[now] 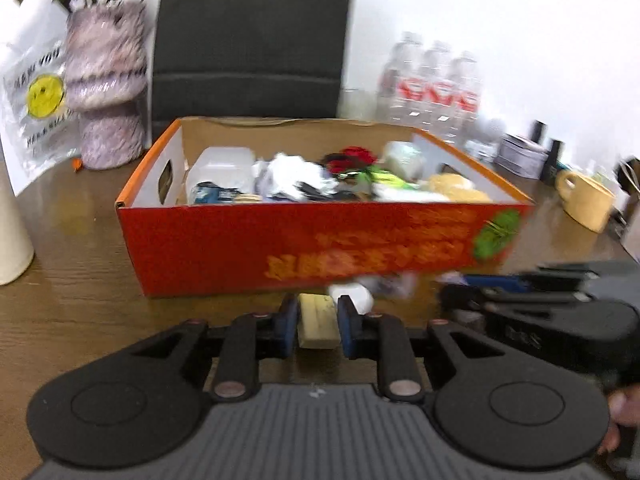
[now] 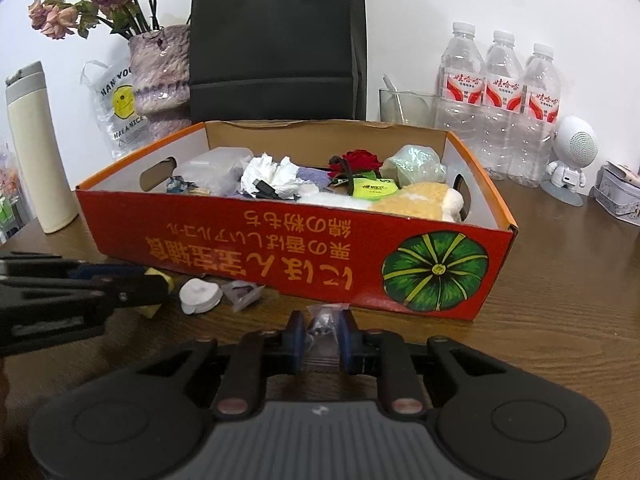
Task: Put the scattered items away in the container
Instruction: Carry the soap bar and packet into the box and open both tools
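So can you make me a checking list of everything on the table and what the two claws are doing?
Surface: brown wood-grain table, mostly bare in front.
Job's things: orange cardboard box with a pumpkin picture, already holding many items.
Still out: white round plastic piece and small clear packet, on the table by the box's front.
Claws: left claw shut on pale yellow block; right claw shut on small clear plastic bag.
Cables: a black cable end inside the box.
Surroundings: three clear water bottles, vase of dried pink roses, black bag.
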Available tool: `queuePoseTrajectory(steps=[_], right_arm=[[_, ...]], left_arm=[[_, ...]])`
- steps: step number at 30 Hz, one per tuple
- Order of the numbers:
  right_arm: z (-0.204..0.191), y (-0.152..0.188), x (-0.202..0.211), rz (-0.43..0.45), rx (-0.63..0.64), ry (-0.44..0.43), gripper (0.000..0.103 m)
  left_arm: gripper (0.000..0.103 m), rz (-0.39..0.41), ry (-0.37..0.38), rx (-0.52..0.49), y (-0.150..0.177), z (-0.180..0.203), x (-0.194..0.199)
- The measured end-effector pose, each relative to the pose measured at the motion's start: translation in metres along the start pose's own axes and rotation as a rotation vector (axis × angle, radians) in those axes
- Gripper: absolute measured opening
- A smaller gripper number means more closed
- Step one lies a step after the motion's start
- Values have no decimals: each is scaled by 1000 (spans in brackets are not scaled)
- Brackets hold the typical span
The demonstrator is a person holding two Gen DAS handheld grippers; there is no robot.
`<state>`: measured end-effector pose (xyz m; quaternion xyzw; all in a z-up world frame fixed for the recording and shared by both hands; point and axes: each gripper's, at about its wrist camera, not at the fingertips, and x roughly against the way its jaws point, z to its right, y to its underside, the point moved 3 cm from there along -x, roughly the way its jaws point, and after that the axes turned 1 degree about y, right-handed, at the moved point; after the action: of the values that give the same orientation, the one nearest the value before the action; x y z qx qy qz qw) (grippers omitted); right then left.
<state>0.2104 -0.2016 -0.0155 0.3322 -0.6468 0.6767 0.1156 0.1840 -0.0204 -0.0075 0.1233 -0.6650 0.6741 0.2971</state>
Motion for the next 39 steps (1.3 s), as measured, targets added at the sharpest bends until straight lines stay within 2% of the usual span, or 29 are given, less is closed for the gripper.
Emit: queuePoseTrajectory(steps=[2,6,8,12,14,17,20,23,25,34,37,39], right_arm=[[-3,11,14,1,-39,15,17],[-27,45,62,10,-43,11,17],[-38,61,89,34,-40,17,17],[-60,84,150,119,-20,-27,17],[-66,88,176,181,-4,-31,17],[-73,88,216,355,36,-53,17],[-75,85,250,503,36,-42,17],[-73,82,263,548,31,-32,17],[-72,83,262,533,30,-20,18],[-63,79,249,523,-11,-25,18],[-55,55,229,526,-5,-36,18],[-48,26,209,531,-17,-51,18]], left_arm=[[22,12,-23,-10,16,9,22],[22,80,-20,7,46,27,83],[22,125,-38,5,58,37,115],[22,182,-73,7,78,48,162],[22,203,-85,25,82,52,177],[22,250,-90,53,85,55,199],[22,363,-124,64,84,55,228],[22,498,-138,41,87,61,255],[22,498,-182,-21,86,71,257],[22,469,-137,13,76,67,233],[23,469,-131,14,54,59,214],[23,511,-132,32,29,49,197]])
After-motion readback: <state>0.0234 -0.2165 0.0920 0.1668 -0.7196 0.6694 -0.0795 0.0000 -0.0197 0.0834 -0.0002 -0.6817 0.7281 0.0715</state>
